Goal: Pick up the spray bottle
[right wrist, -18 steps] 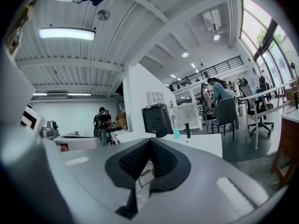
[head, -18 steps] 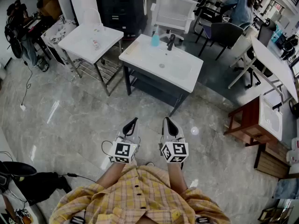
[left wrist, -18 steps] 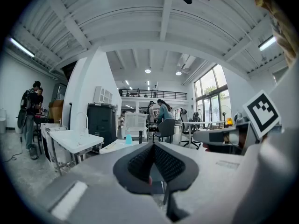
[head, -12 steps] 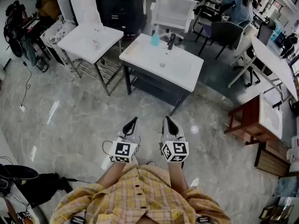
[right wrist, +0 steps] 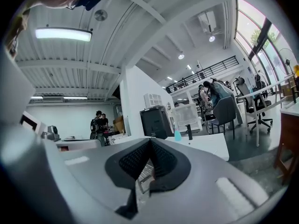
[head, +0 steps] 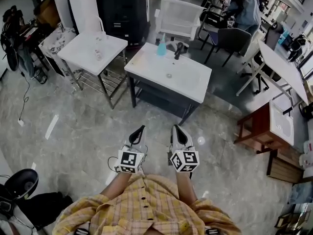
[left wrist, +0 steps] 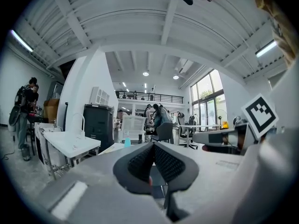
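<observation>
A light blue spray bottle [head: 161, 48] stands at the back edge of a white sink basin [head: 190, 80], beside a black faucet [head: 179, 47]. It shows small and far off as the spray bottle [left wrist: 127, 143] in the left gripper view and the spray bottle [right wrist: 177, 134] in the right gripper view. My left gripper [head: 141, 129] and right gripper [head: 174, 127] are held side by side in front of my chest, well short of the sink. Both point level toward it, shut and with nothing between the pads.
A second white sink on a metal stand [head: 93, 50] stands left of the main one. A black cabinet [head: 122, 9] and a white chair [head: 178, 16] are behind. A wooden stand with a basin [head: 274, 126] is at the right. A person [head: 244, 9] sits at the far desks.
I have stepped slightly forward; the sinks sit a little lower and closer in the head view. Both grippers keep their pose and stay shut.
</observation>
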`<state>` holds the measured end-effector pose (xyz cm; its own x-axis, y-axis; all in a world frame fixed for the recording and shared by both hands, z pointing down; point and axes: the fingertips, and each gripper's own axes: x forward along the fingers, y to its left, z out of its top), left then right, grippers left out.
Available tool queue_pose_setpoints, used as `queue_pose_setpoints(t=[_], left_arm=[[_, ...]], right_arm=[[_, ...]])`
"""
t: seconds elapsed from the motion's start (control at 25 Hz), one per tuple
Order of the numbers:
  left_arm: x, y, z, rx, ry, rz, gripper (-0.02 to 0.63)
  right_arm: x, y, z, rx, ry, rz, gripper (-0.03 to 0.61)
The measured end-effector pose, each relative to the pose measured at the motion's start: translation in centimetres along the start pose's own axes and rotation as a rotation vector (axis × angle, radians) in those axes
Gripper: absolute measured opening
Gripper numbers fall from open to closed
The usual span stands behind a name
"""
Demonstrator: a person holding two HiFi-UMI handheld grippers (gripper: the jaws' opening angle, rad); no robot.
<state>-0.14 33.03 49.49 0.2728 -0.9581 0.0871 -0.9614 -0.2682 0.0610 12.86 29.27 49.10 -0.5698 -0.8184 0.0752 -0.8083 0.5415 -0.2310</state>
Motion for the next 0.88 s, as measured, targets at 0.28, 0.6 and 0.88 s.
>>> queue_pose_setpoints(t=[0.28,0.6,0.88], left_arm=[[0.7,2.4,-0.6,0.005,-0.003,-0.038,0.000],[2.7,5.0,-1.3,0.013,0.009,-0.042,0.000],[6.8,7.5,-2.2,0.030,0.028,-0.065,0.000]], right_arm=[[2.2,1.4,-0.3,-0.006,-0.023,-0.021,0.002],[5.7,1.6,-0.3,-0.013,-0.023,-0.036,0.002],[10.3,0.1,-1.5,0.018,-0.025,-0.037,0.002]])
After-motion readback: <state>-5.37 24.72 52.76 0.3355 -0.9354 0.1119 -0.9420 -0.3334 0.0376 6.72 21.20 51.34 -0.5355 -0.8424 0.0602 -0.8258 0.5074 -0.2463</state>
